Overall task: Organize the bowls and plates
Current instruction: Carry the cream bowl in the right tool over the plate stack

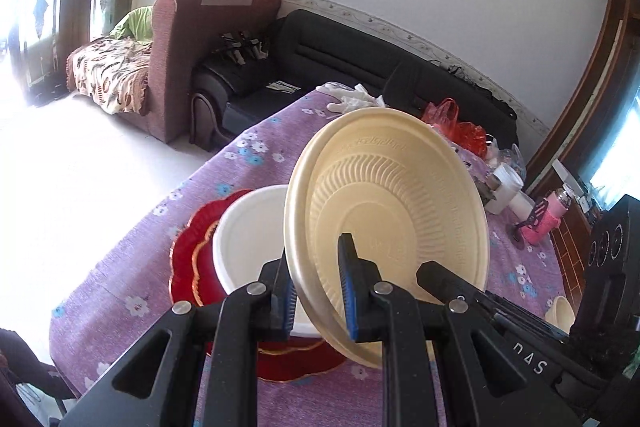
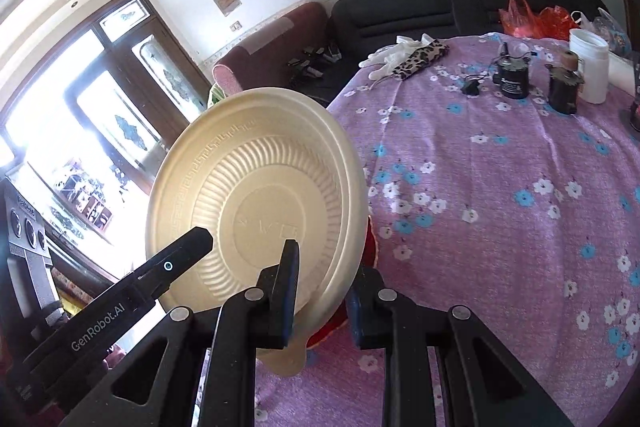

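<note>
Gripping the cream bowl [image 1: 384, 219] by its rim from two sides, both grippers hold it tilted on edge above the purple flowered surface [image 1: 248, 163]. The left gripper [image 1: 320, 303] has its fingers [image 1: 347, 291] narrowed onto the bowl's wall, one inside and one outside. The right gripper [image 2: 320, 299] pinches the same cream bowl [image 2: 260, 203] the same way, with one blue-padded finger against the ribbed inside and the other behind the rim.

Directly below and behind the cream bowl, seen from the left wrist, a white bowl [image 1: 248, 239] sits on a red plate [image 1: 192, 255] with a wavy gold edge; the visible part of the white bowl's inside looks bare. A second, small cream bowl [image 1: 560, 313] rests on the surface well to the right of the held bowl, partly hidden by the right gripper's body.

Beyond the cream bowl, at the far side of the surface, stand a white jar [image 2: 588, 67], two dark cylindrical items [image 2: 514, 79], a leopard-print pouch [image 2: 420, 59] touching white gloves [image 2: 384, 59], and red plastic bags [image 2: 532, 15]. What the jar and bags contain cannot be made out. A pink bottle [image 1: 548, 215] lies near the white jar.
</note>
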Action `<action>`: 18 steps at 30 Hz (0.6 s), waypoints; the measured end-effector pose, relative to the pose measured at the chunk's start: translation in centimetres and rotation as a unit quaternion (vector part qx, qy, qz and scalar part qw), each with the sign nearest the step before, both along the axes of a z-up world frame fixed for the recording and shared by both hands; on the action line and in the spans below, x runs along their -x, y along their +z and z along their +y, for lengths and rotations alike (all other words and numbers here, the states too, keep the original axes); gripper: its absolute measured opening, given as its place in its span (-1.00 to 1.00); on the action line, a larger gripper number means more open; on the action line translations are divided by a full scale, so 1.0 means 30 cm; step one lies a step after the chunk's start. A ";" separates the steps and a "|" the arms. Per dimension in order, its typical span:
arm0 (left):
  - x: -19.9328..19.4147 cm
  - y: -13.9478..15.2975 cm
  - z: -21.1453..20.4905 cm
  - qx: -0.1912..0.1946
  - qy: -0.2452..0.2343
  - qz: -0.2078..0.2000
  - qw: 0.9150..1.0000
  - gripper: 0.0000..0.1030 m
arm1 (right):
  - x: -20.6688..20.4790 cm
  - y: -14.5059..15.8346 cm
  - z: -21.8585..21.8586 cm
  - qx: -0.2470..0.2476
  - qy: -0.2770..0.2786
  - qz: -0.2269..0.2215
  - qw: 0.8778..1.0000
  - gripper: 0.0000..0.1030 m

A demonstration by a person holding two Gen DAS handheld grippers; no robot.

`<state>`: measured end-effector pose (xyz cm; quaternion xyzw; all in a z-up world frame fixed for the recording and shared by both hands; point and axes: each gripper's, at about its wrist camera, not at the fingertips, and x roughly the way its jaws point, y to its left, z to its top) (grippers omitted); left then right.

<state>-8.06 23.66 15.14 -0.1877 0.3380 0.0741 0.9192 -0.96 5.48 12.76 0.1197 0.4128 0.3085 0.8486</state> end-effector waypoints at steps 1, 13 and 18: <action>-0.009 -0.005 0.023 0.001 0.006 0.003 1.000 -0.65 | -0.014 -0.005 0.025 0.003 0.004 0.002 1.000 -0.54; -0.114 -0.159 0.175 0.021 0.033 0.081 0.996 0.05 | -0.084 -0.103 0.220 0.057 0.019 0.030 0.998 -0.51; -0.090 -0.150 0.201 0.032 0.046 0.068 0.996 0.13 | -0.080 -0.091 0.215 0.065 0.001 0.005 0.998 -0.24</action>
